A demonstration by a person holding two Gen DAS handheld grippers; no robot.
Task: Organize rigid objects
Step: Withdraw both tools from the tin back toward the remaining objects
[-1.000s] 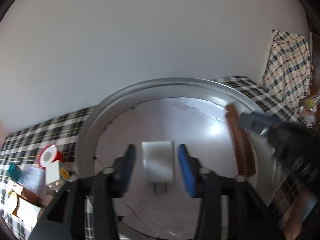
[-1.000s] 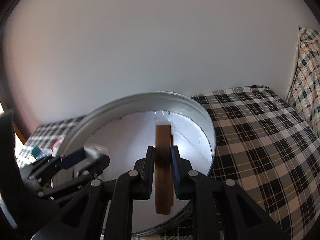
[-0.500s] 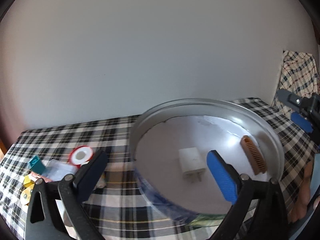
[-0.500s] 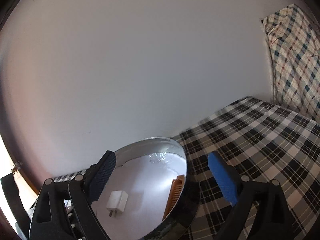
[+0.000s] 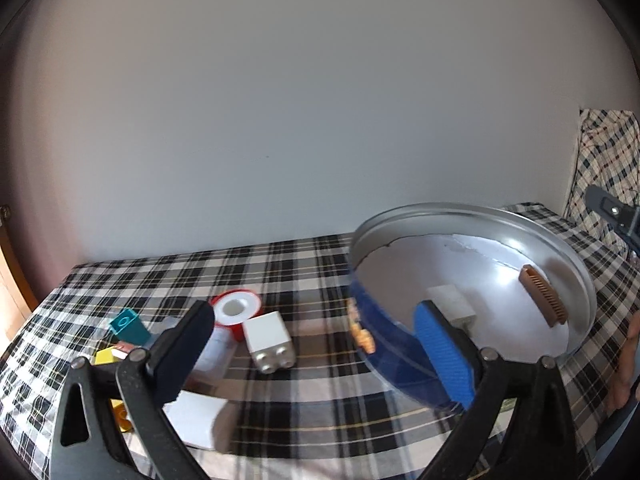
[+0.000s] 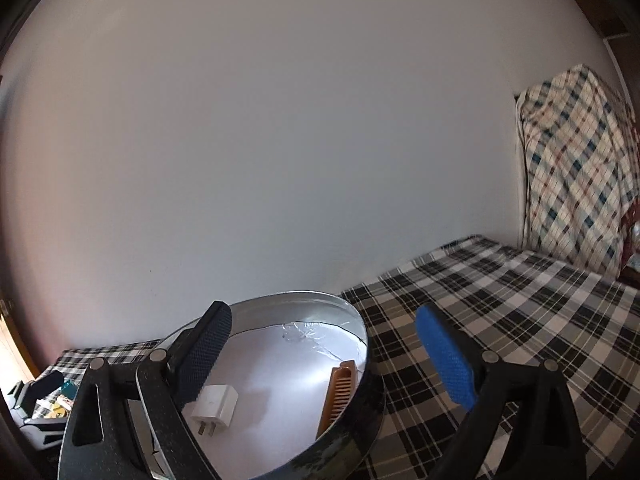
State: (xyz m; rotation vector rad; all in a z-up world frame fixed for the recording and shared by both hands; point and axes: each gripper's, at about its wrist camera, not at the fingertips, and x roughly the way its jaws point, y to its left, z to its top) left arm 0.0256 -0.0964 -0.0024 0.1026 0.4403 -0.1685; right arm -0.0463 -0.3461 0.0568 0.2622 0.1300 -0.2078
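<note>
Both tongs (image 5: 316, 348) (image 6: 332, 356) have black arms, silver screws, 1 black pad and 1 blue pad.

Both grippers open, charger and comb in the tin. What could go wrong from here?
1. The leftover pile is tightly packed: closing the left gripper on the white block may nudge the red-and-white tape roll just behind it.
2. The comb lies against the round tin wall; bumping the tin might shift it.
</note>
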